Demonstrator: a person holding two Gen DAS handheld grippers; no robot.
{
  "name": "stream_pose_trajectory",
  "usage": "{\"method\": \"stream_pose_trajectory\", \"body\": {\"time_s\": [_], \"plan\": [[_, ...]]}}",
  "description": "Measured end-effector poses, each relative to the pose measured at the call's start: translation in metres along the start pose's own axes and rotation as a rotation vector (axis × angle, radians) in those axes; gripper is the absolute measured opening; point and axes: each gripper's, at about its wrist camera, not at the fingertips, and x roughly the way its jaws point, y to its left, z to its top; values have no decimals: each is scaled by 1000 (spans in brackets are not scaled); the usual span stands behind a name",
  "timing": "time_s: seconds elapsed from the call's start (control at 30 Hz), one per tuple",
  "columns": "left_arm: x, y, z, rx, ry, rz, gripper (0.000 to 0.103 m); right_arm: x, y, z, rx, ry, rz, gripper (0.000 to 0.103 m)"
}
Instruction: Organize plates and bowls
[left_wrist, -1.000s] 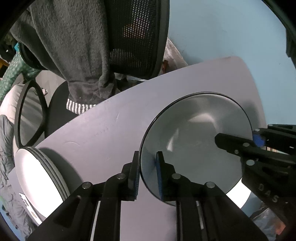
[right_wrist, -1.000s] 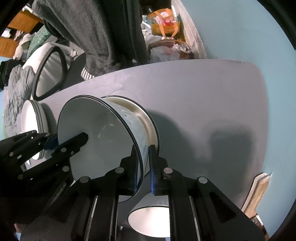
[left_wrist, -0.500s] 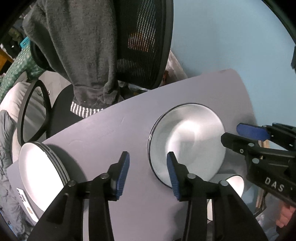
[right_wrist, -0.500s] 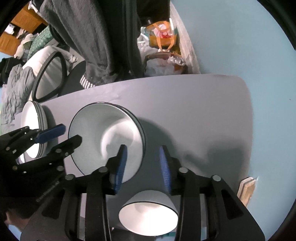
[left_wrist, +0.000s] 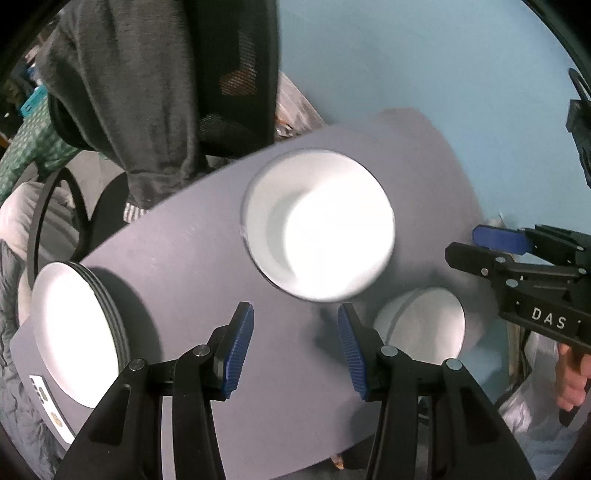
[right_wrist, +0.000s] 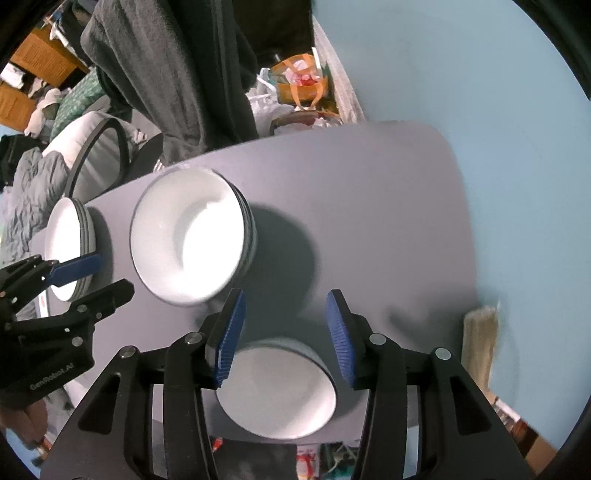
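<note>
A stack of large white bowls with dark rims (left_wrist: 319, 225) (right_wrist: 192, 236) stands mid-table. A stack of white plates (left_wrist: 77, 332) (right_wrist: 68, 243) stands at the table's left end. A smaller white bowl (left_wrist: 421, 328) (right_wrist: 277, 391) sits near the front edge. My left gripper (left_wrist: 295, 347) is open and empty, just short of the large bowls; it also shows in the right wrist view (right_wrist: 92, 277). My right gripper (right_wrist: 284, 332) is open and empty above the small bowl; it also shows in the left wrist view (left_wrist: 476, 245).
The grey-lilac table (left_wrist: 184, 258) (right_wrist: 369, 221) stands against a light blue wall (left_wrist: 424, 74). A black mesh office chair with a dark grey garment over it (left_wrist: 155, 92) (right_wrist: 166, 74) stands behind the table. Bags and clutter (right_wrist: 299, 81) lie on the floor beyond.
Both grippers were shut on the large bowl's rim a second ago; they opened, let it go onto the stack and drew back and up.
</note>
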Motion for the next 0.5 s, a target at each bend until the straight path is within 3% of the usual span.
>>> {"method": "stream_pose_trajectory", "body": {"time_s": [0.5], "plan": [[36,-54,-38,96,92,-58,48,21,-34,-62,113,46,3,47]]}}
